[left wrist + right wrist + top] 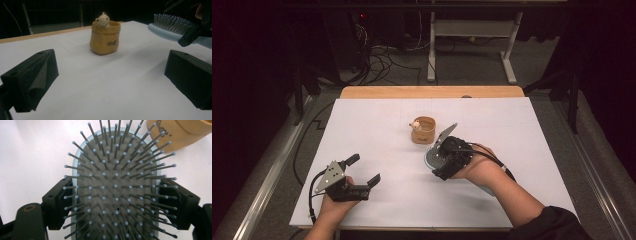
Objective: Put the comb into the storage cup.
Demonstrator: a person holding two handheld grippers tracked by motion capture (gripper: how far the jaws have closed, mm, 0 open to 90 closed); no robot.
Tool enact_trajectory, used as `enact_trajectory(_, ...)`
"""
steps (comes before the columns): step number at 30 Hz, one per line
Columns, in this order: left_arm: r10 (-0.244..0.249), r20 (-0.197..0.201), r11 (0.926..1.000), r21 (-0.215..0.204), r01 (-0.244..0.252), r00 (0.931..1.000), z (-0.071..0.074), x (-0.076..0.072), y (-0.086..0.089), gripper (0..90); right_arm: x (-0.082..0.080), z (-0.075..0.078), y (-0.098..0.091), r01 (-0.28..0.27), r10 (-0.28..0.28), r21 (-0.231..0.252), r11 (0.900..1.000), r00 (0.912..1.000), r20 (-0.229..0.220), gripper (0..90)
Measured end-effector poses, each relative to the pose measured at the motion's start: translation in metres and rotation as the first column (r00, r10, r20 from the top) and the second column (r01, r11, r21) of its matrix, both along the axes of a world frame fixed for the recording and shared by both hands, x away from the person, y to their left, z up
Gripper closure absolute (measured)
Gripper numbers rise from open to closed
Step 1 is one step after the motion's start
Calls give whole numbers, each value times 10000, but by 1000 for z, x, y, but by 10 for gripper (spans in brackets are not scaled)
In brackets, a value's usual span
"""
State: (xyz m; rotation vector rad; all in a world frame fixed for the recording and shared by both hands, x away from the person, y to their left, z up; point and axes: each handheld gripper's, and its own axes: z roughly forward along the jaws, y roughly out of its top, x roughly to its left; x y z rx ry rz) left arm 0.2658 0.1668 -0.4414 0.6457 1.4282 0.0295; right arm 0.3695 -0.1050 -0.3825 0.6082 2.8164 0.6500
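Rightward, hairbrush (115, 192) clamped in right gripper (447, 160) near cup (423, 130); left gripper (362, 172) agape over bare tabletop (377, 125).

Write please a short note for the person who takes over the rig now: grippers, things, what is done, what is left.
Right gripper: shut on the brush, clamped across its head from both sides, bristles up, held above the sheet just beside the cup.
Left gripper: open, holds nothing, low at the near left of the sheet.
Cup: upright mid-table, a small bear figure on its rim.
Done: brush picked up.
Left: probably to set the brush in or by the cup; its goal is not clear from here.
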Motion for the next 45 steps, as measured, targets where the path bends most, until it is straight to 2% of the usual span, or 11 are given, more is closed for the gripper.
enact_trajectory(8,29,-15,10000,-48,-30,10000,1,0,0,1,0,10,-7,439,-473,639,9970,9976,515,210)
enact_trajectory(15,15,-9,10000,-18,-15,10000,0,0,0,1,2,19,-19,720,-828,1284,9891,9933,810,209)
enact_trajectory(19,-12,-9,10000,-1,12,10000,0,0,0,1,3,20,-24,773,-868,1329,9881,9939,674,209)
enact_trajectory(24,-4,-3,10000,2,4,10000,0,0,0,1,3,19,-27,865,-936,1167,9894,9940,565,208)
enact_trajectory(28,-12,-24,10000,3,12,10000,0,0,0,1,3,21,-30,996,-1084,1259,9870,9920,650,208)
enact_trajectory(31,-12,-11,10000,3,12,10000,0,0,0,1,3,23,-32,965,-1094,1389,9856,9900,889,209)
enact_trajectory(37,-10,-24,10000,3,10,10000,0,0,0,1,0,28,-37,1098,-1340,1827,9770,9830,1259,210)
enact_trajectory(41,-2,-17,10000,1,2,10000,0,0,0,1,0,31,-43,1243,-1577,2294,9654,9784,1336,209)
enact_trajectory(45,-5,-20,10000,7,5,10000,0,0,0,1,-2,33,-47,1237,-1686,2574,9584,9726,1603,209)
